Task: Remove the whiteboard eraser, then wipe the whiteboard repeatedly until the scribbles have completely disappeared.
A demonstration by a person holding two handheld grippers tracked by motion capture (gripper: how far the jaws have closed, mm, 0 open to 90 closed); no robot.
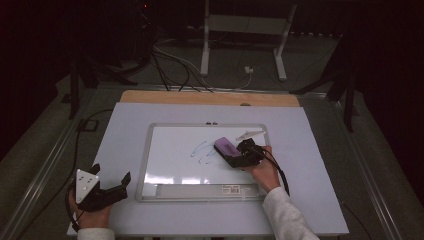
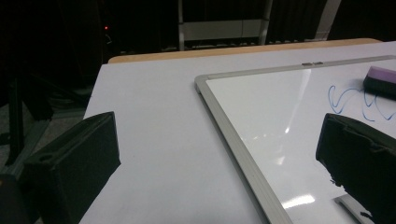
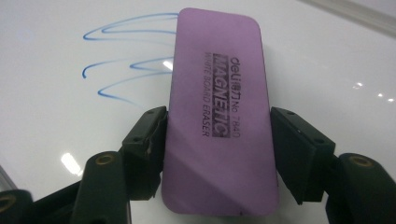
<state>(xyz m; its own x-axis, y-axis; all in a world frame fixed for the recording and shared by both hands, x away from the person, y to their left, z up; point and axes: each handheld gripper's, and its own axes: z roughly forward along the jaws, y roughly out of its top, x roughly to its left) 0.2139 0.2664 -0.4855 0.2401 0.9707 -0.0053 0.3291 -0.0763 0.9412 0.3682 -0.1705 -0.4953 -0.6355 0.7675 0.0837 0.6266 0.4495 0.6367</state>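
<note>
We can't read the label on the whiteboard's tray (image 1: 235,189), it's way too tiny. The purple eraser (image 2: 380,79) gets chopped off by the frame edge, and its underside is hidden against the board.

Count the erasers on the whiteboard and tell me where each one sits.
1. A purple eraser lies flat on the whiteboard, just right of the blue scribbles, between the jaws of the right gripper. Another could be hidden behind that hand.
</note>
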